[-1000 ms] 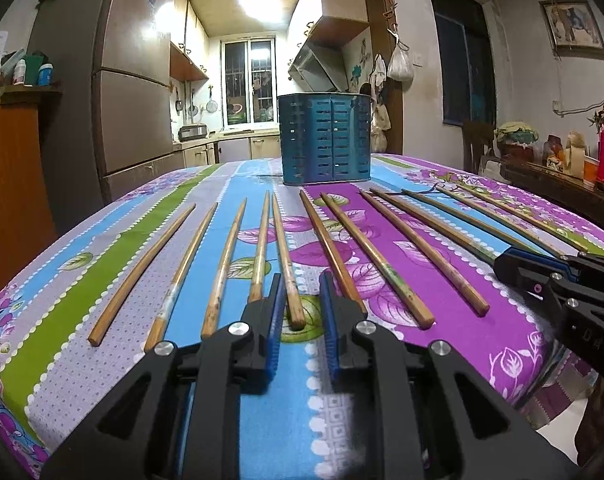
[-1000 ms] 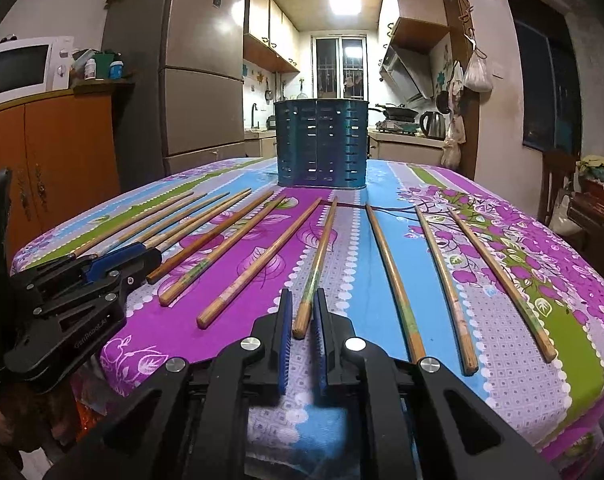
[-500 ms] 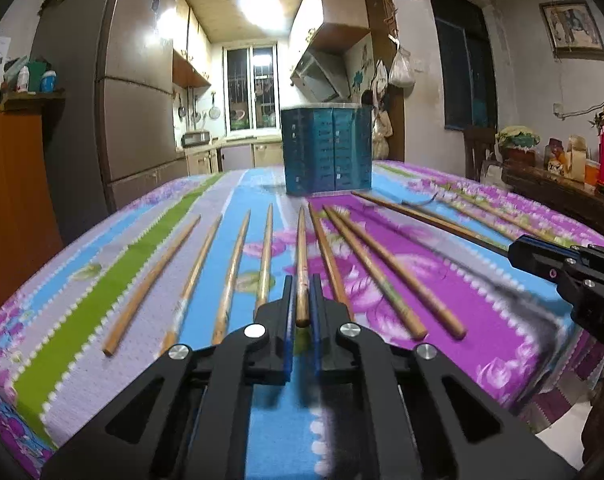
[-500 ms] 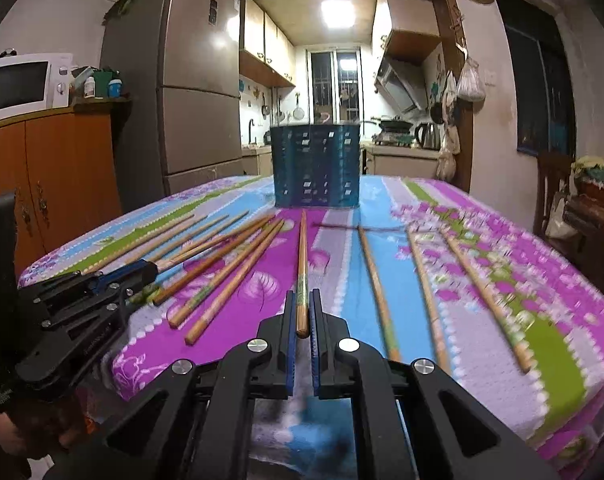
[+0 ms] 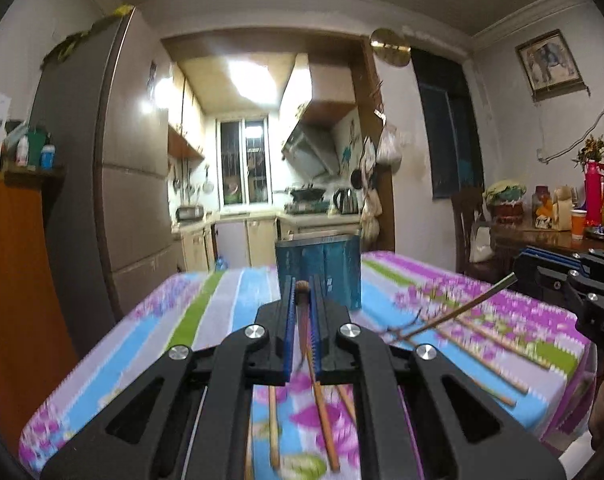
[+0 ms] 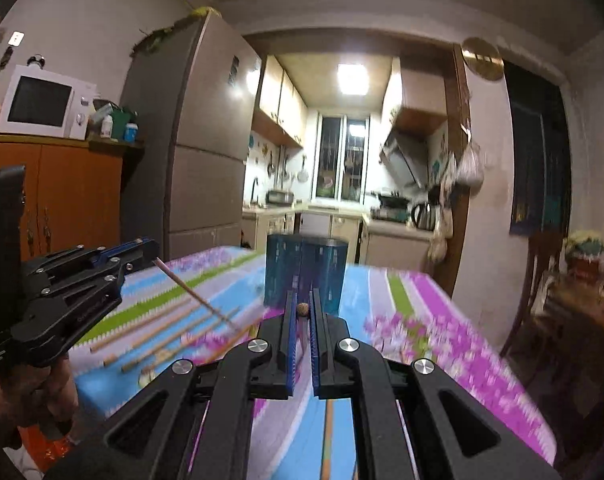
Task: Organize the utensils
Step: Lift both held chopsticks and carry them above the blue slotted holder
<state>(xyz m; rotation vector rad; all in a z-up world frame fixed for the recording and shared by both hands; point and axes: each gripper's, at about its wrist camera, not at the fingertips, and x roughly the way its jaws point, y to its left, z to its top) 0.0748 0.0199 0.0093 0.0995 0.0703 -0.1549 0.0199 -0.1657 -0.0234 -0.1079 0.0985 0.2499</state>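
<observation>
Left wrist, tongs (image 5: 302, 292) gripping chopstick (image 5: 302, 312), holder (image 5: 317, 272) ahead

Our right claw (image 6: 302, 312) pinches a chopstick (image 6: 302, 309) end-on before the blue holder (image 6: 305, 270), while our left claw (image 6: 142, 248) holds another chopstick (image 6: 194, 294) slanting down over the table (image 6: 441, 332).

The utensil holder (image 5: 318, 271) stands on the table (image 5: 230, 300) (far end); chopsticks (image 6: 162, 338) lie before it.

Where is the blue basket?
In both wrist views the blue basket stands upright on the far middle of the table, beyond the chopsticks.
</observation>
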